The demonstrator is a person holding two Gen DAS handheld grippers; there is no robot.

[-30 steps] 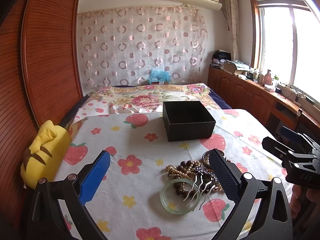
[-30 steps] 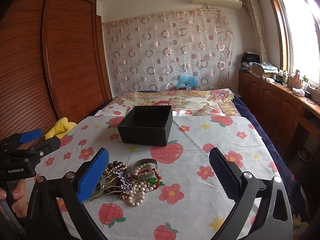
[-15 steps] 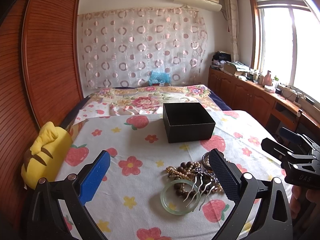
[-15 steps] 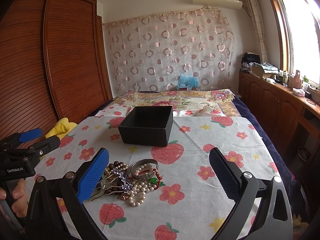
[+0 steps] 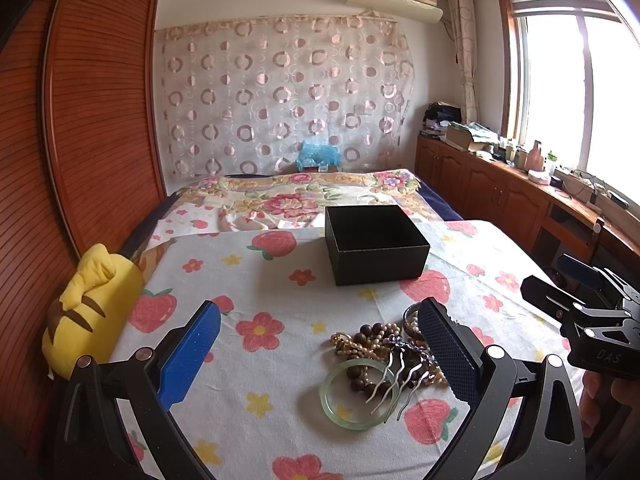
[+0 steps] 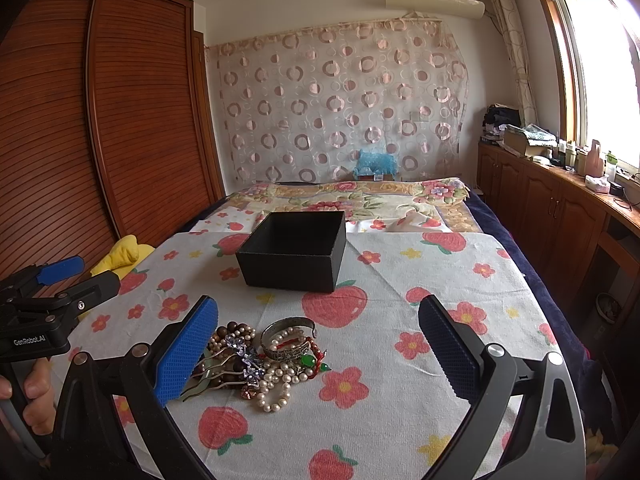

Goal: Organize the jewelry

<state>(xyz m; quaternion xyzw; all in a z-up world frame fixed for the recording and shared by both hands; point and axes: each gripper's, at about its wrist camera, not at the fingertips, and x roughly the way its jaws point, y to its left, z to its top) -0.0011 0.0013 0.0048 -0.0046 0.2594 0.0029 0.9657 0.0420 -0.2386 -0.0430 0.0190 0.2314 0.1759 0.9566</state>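
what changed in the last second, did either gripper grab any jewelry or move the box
Nothing visibly changed. Both the left gripper and right gripper hover open as before, holding nothing; the jewelry pile and black box sit where they were.

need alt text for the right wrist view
An open right gripper hovers over a tangled jewelry pile on a strawberry-print cloth, with an open black box behind it. The left gripper shows at the left edge.
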